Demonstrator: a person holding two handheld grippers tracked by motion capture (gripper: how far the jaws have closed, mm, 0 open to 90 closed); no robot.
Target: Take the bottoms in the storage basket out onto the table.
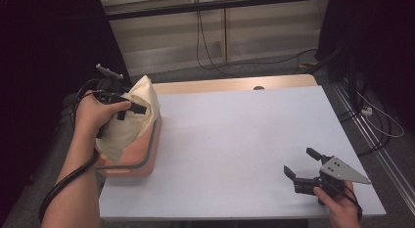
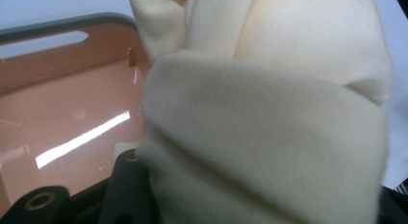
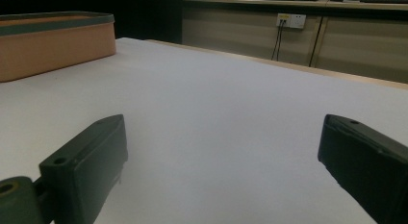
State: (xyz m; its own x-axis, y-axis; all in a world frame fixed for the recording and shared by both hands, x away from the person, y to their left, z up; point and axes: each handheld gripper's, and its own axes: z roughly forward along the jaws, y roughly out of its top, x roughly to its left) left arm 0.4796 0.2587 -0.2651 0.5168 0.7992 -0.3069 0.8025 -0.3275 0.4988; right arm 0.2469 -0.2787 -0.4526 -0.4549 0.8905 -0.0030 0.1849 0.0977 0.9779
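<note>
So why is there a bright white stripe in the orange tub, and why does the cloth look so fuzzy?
In the left gripper view, the stripe is lamp glare on the shiny tub floor; the cloth sits very close to the camera, so it blurs. In the high view, the room's edges are dark.

The high view looks forward and down over the table. The left gripper view sits close against the cloth in the bin. The right gripper view skims low over the table toward that bin.

Left claw tips behind cloth
</note>
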